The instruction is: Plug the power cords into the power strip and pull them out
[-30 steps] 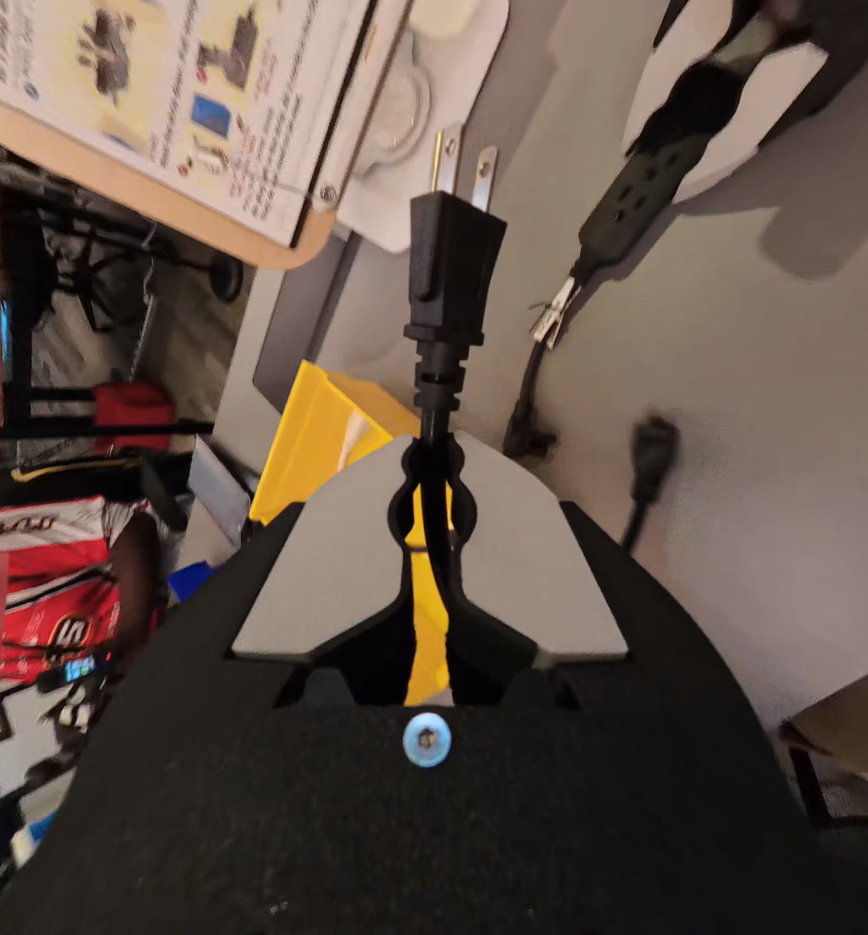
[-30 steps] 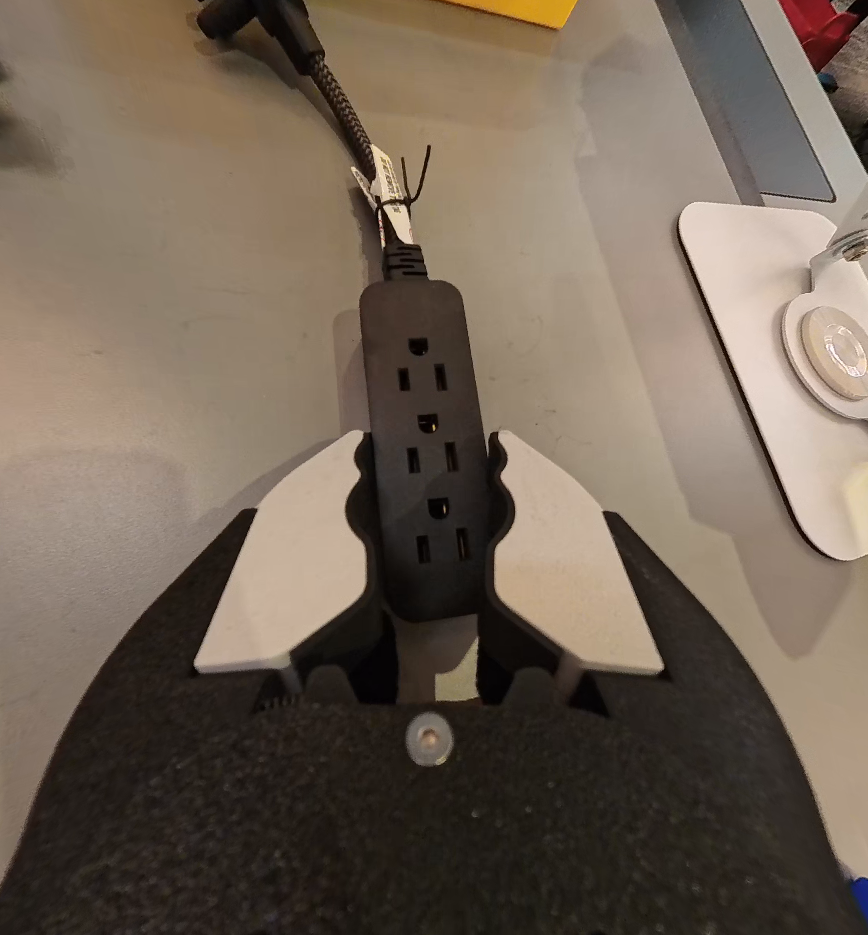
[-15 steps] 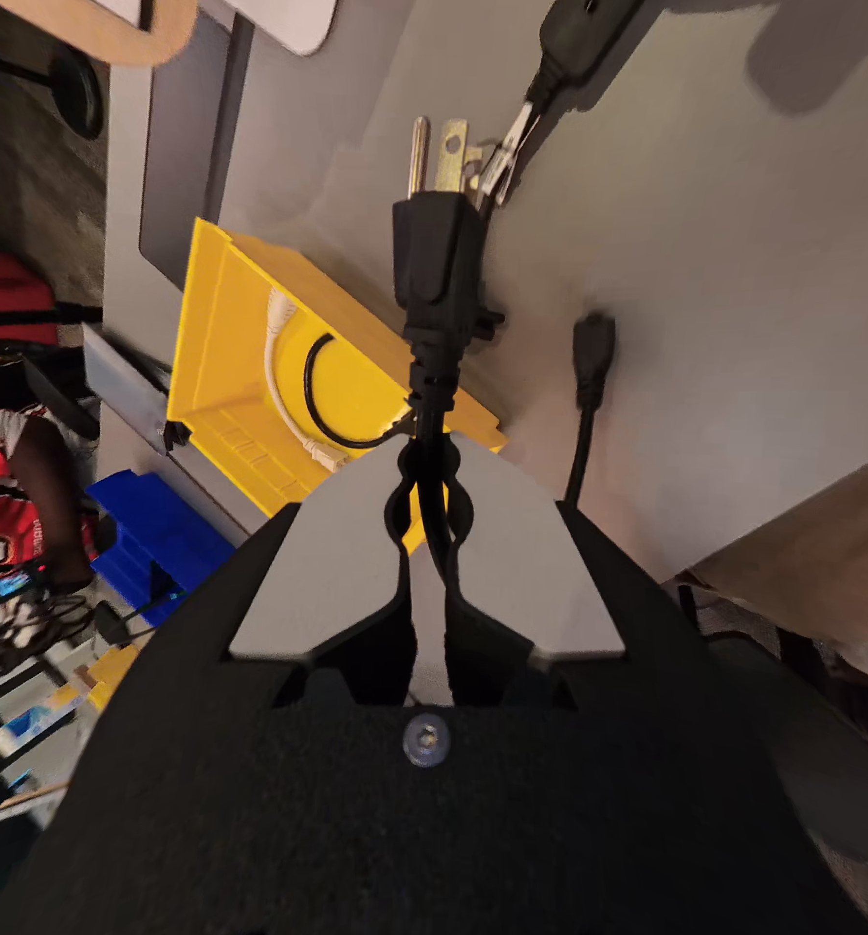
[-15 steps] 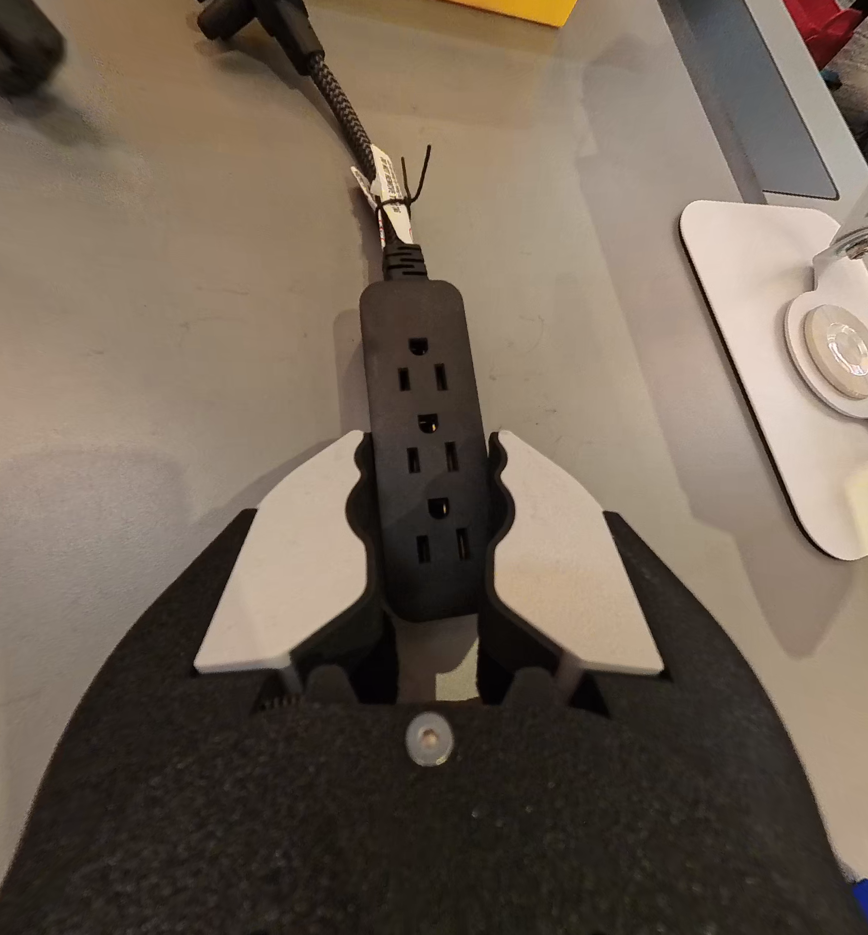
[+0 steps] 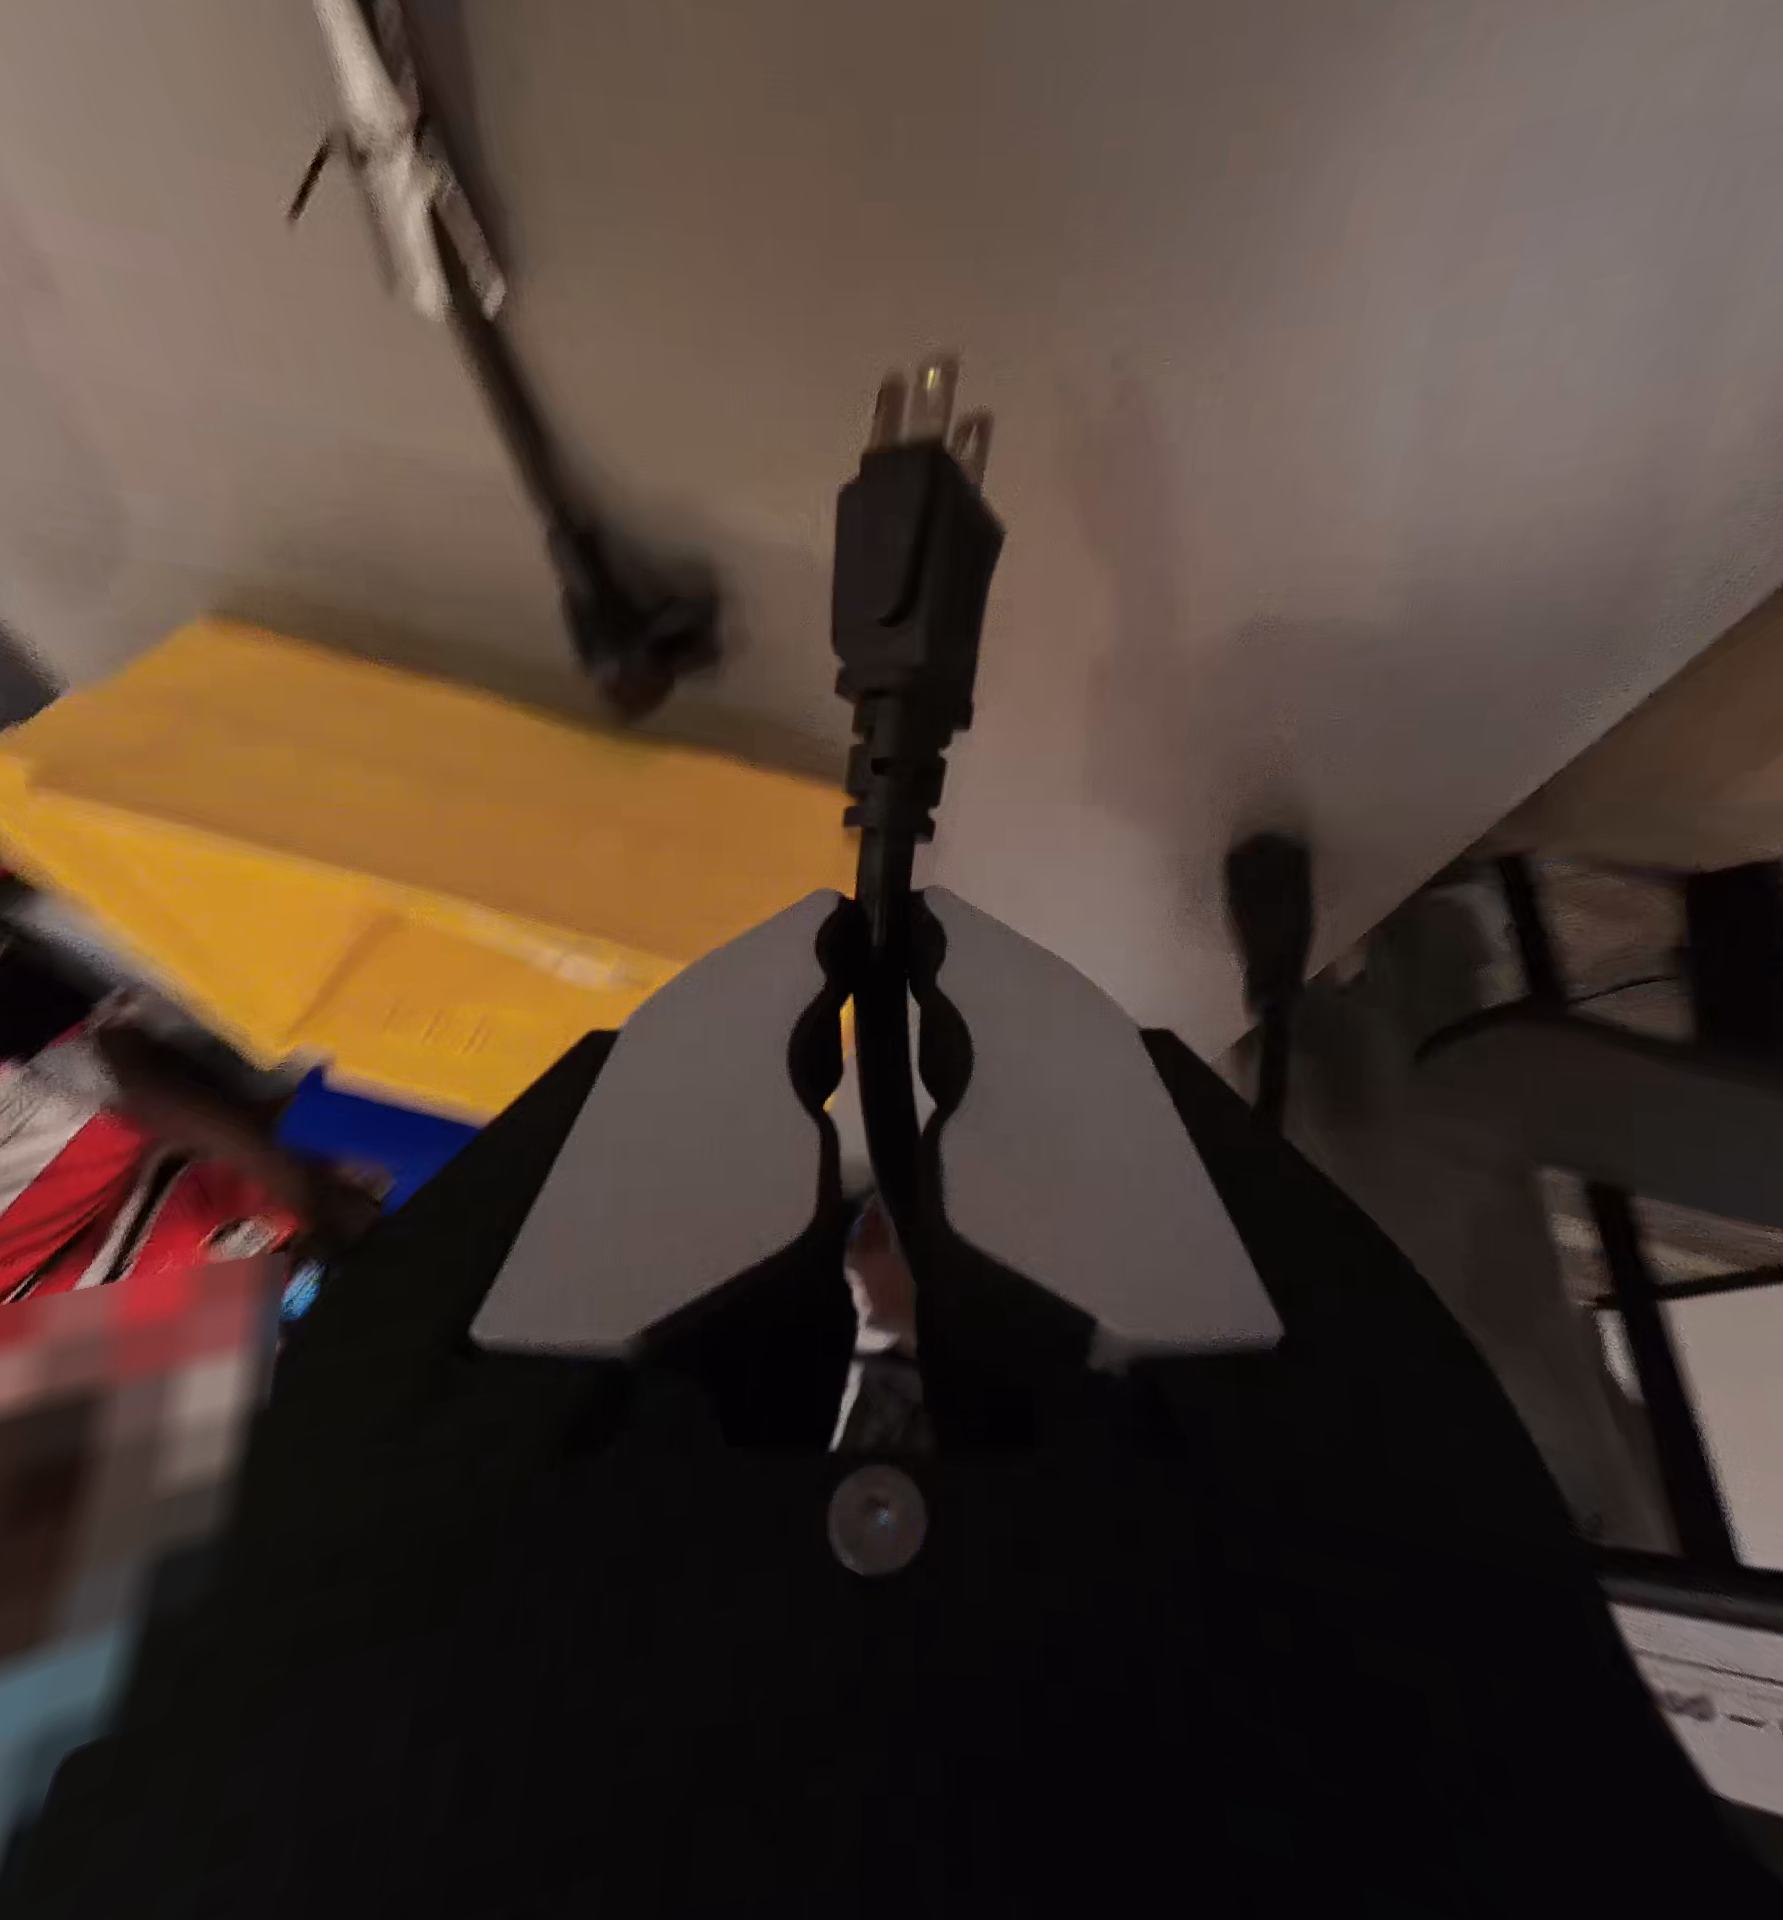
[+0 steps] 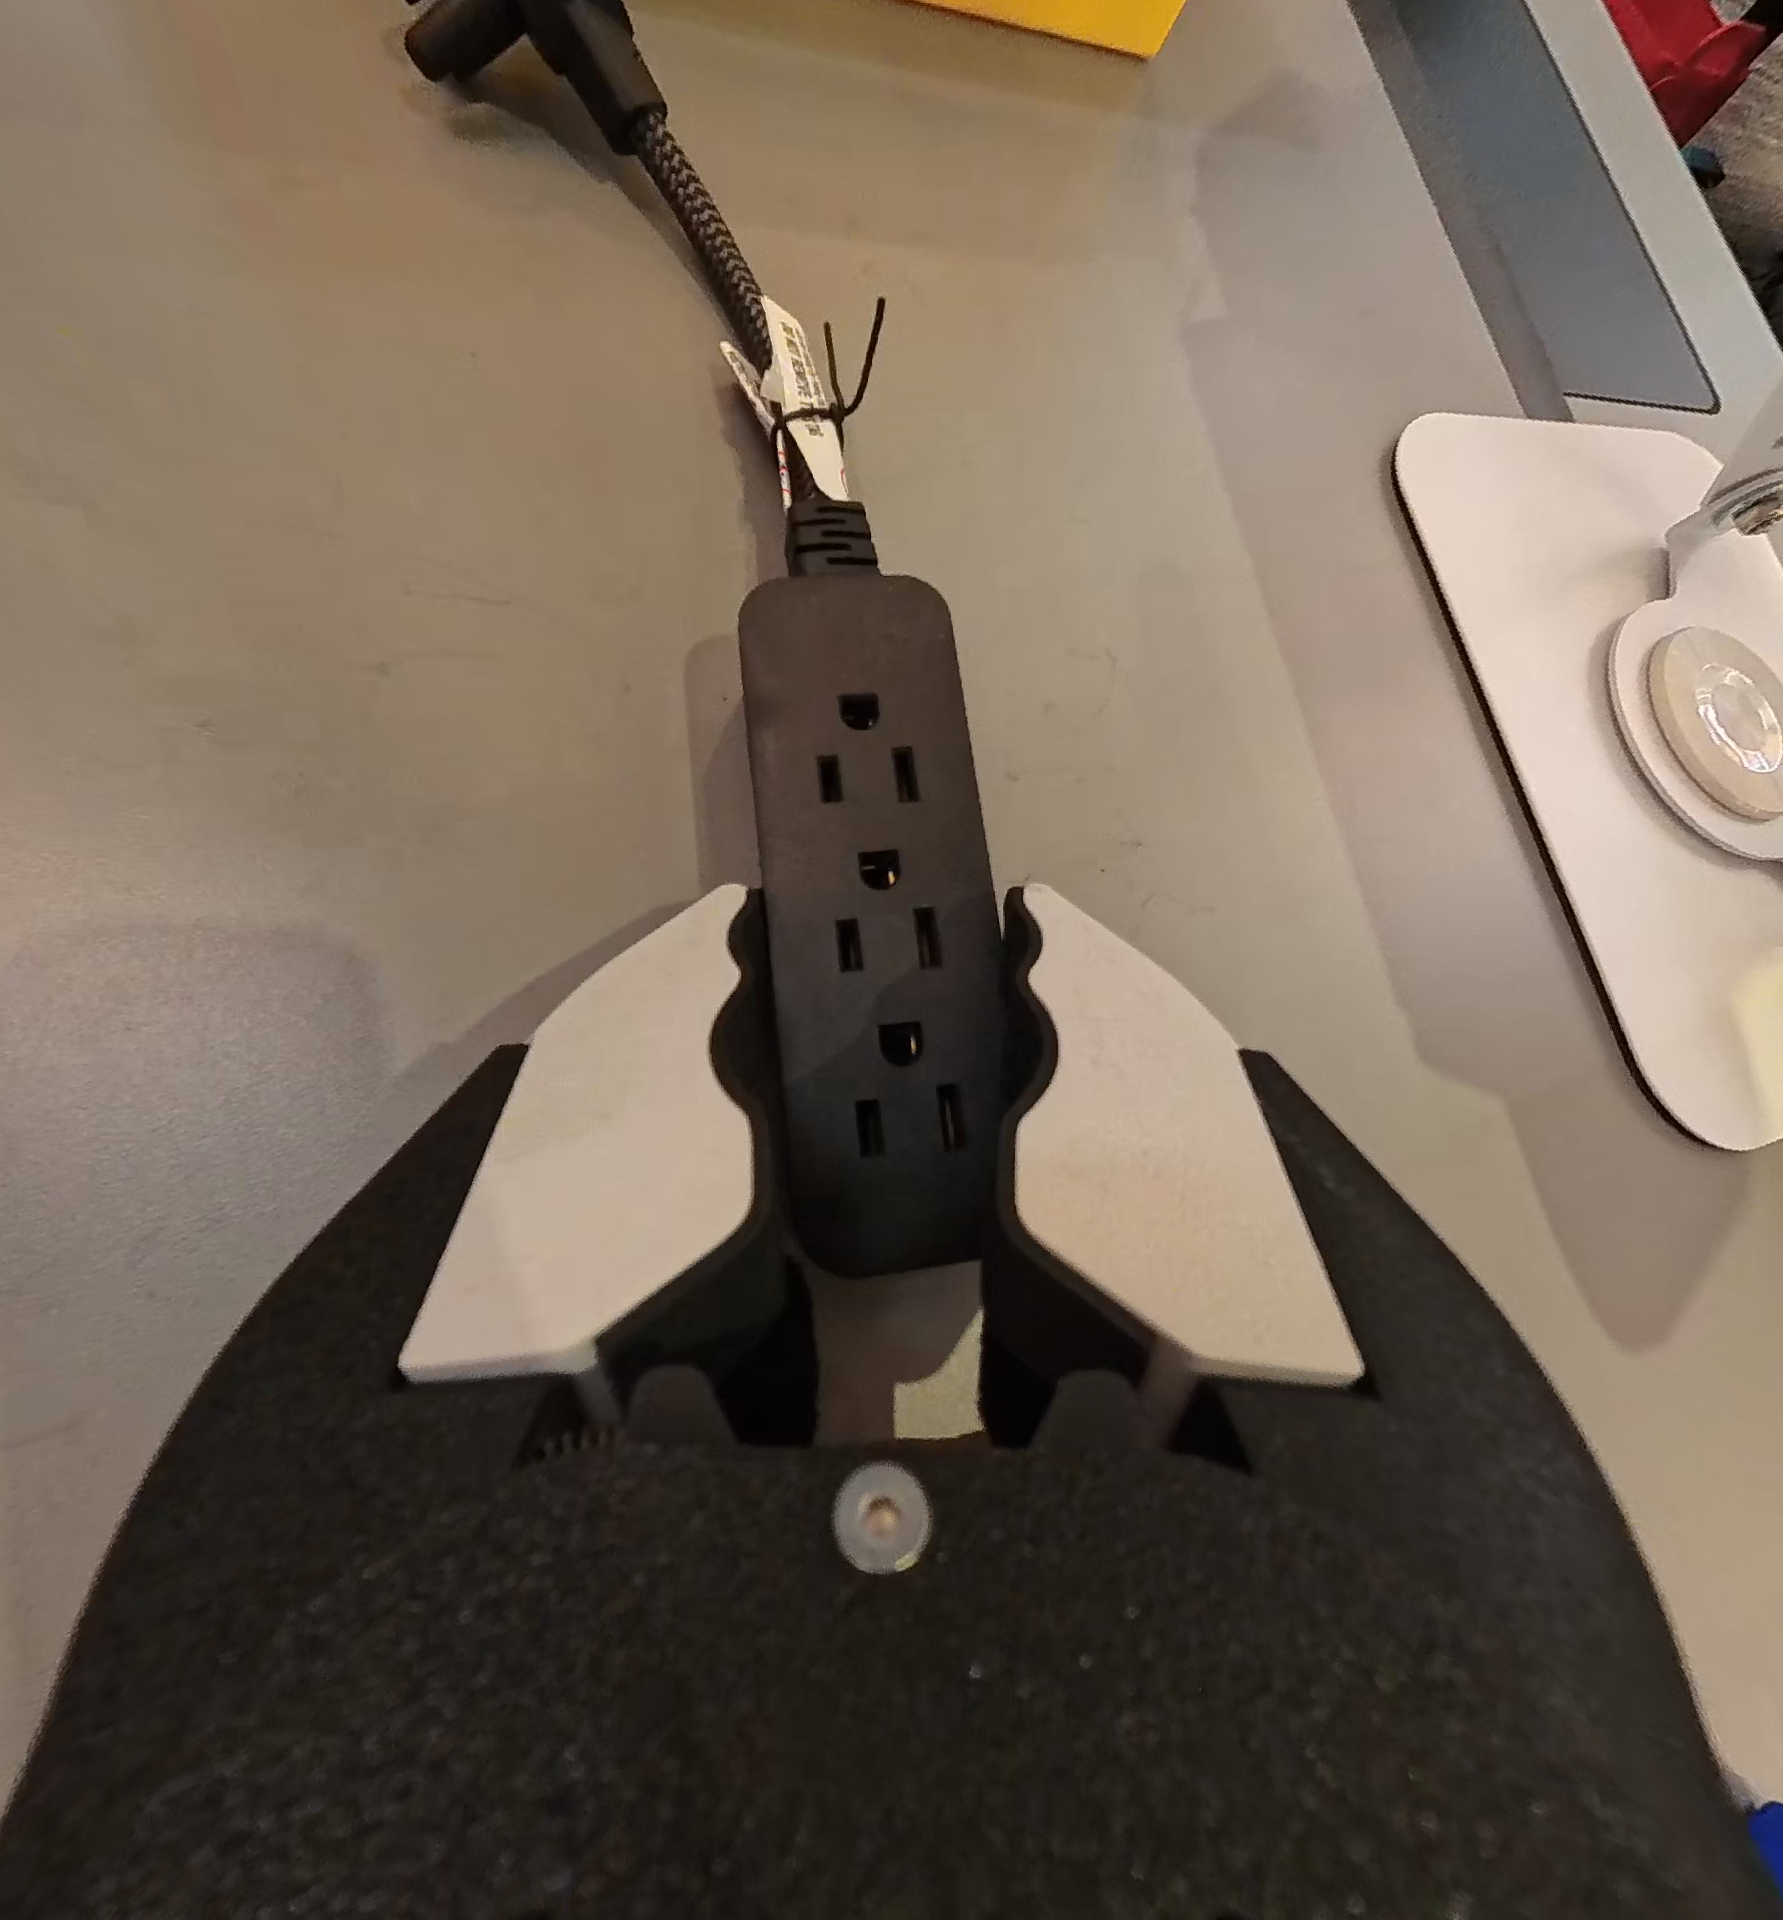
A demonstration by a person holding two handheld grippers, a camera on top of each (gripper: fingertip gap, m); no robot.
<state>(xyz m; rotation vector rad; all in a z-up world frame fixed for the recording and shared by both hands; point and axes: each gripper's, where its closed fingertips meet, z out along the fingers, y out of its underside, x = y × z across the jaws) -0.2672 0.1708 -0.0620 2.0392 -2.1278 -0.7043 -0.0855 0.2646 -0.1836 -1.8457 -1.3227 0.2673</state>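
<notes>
The right tongs point(image 6: 876, 1049) clamped the power strip point(image 6: 871, 904) (all sockets empty); the left tongs point(image 5: 879, 997) gripped the unplugged power cord point(image 5: 913, 592).

Left claw point(image 5: 879, 925) pinches black power cord point(image 5: 882, 1039) (blurred), plug point(image 5: 913, 582) prongs forward.

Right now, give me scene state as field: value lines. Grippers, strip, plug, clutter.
left gripper: shut on power cord, gripping the cable just behind the plug
plug: three prongs, pointing away from the gripper, in the air, not inserted
right gripper: shut on power strip, clamping its near end from both sides
strip outlets: three visible, all empty
strip position: lying on the grey table, braided cable leading away
left view quality: motion-blurred
clutter: yellow bin, white stand base
</notes>
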